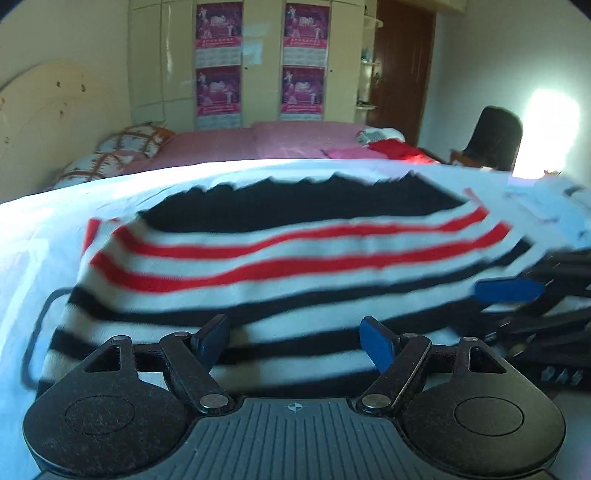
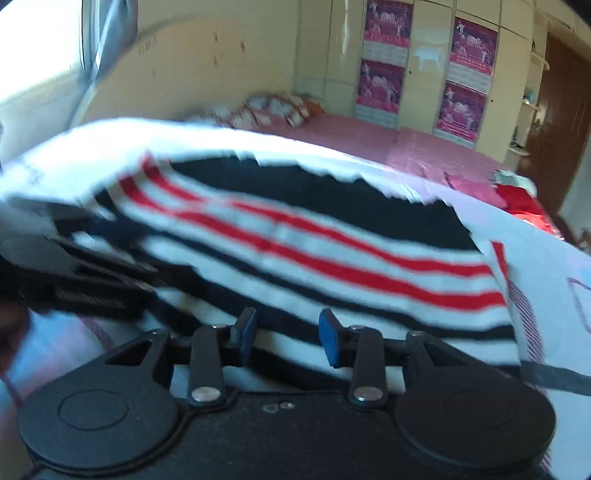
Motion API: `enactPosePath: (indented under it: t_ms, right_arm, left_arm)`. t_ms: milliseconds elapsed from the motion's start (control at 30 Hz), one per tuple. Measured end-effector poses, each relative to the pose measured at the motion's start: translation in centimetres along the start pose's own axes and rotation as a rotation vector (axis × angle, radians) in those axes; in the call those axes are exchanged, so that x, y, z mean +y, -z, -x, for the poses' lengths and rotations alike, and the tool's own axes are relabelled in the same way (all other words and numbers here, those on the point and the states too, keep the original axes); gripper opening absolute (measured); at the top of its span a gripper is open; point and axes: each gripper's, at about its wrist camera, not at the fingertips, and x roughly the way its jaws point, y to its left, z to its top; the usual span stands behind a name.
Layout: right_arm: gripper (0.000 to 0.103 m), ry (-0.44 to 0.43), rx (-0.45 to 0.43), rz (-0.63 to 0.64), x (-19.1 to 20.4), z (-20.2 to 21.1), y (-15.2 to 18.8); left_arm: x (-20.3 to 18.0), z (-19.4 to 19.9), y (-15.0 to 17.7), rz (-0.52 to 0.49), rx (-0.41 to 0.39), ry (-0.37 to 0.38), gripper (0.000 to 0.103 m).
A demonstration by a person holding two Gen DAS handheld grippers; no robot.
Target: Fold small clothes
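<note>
A white sheet (image 1: 110, 192) covers the work surface across mid-frame. On it, centre frame in both views, lies the striped sweater (image 1: 288, 254), apparently folded once into a band; further folds seem outstanding. At the lower edge, the left claw (image 1: 295, 339) stands open, holding nothing. The right claw (image 2: 288, 332) is parted, empty, at the sweater's near hem.

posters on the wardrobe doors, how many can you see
4, in two columns on the wardrobe: upper left poster, lower left poster, upper right poster, lower right poster. None looks hidden.
</note>
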Motion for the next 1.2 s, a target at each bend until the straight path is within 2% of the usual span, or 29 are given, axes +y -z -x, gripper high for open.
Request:
enactPosePath:
  t_ms: [100, 200, 333, 433, 567, 633, 667, 733, 767, 867, 900, 967, 1100, 1167, 1200]
  right_arm:
    - [0.033, 0.026, 0.015, -0.02, -2.0, 1.3, 1.6]
    - [0.034, 0.127, 0.032, -0.036, -5.0, 3.0, 4.0]
    - [0.033, 0.11, 0.035, -0.154, -8.9, 4.7, 6.5]
    - [0.034, 0.117, 0.037, -0.154, -8.6, 4.5, 6.2]
    - [0.036, 0.109, -0.047, -0.181, -8.3, 5.8, 6.0]
    - [0.036, 0.104, 0.015, -0.174, -8.6, 4.1, 6.5]
    - [0.037, 0.1, -0.011, -0.175, -8.6, 3.9, 6.7]
    - [0.037, 0.094, -0.008, -0.186, -8.7, 3.8, 6.4]
    - [0.034, 0.094, -0.012, -0.194, -8.8, 4.0, 6.3]
    - [0.037, 0.089, -0.084, -0.205, -8.6, 5.1, 5.6]
    - [0.038, 0.095, -0.077, -0.198, -8.5, 4.8, 5.4]
    - [0.039, 0.089, 0.012, -0.197, -8.5, 3.0, 5.4]
    - [0.038, 0.102, -0.013, -0.238, -8.4, 3.4, 5.0]
    - [0.038, 0.097, -0.039, -0.276, -8.4, 4.1, 4.9]
    - [0.038, 0.093, -0.023, -0.279, -8.3, 4.1, 4.9]
  left_arm:
    - [2.1, 1.3, 1.0, 0.037, -0.002, -0.038, 0.077]
    - [4.7, 2.2, 1.7, 0.068, -0.003, -0.075, 0.077]
    - [6.3, 2.6, 2.3, 0.064, -0.004, -0.071, 0.077]
    - [6.0, 2.5, 2.2, 0.06, 0.001, -0.088, 0.077]
    - [5.8, 2.7, 2.3, 0.059, -0.018, -0.095, 0.077]
    - [5.9, 2.6, 3.0, 0.064, -0.033, -0.09, 0.077]
    - [5.8, 2.5, 3.1, 0.066, -0.037, -0.095, 0.078]
    - [5.6, 2.5, 2.8, 0.067, -0.026, -0.104, 0.079]
    - [5.6, 2.6, 2.5, 0.074, -0.022, -0.108, 0.079]
    - [5.4, 3.3, 2.5, 0.074, -0.051, -0.135, 0.079]
    - [5.7, 3.0, 2.8, 0.081, -0.037, -0.126, 0.079]
    - [6.1, 2.9, 3.0, 0.099, -0.029, -0.108, 0.079]
    - [6.2, 3.8, 2.2, 0.107, 0.0, -0.113, 0.08]
    - [6.4, 4.8, 2.4, 0.121, -0.016, -0.112, 0.08]
    - [6.6, 5.2, 2.7, 0.133, -0.024, -0.107, 0.08]
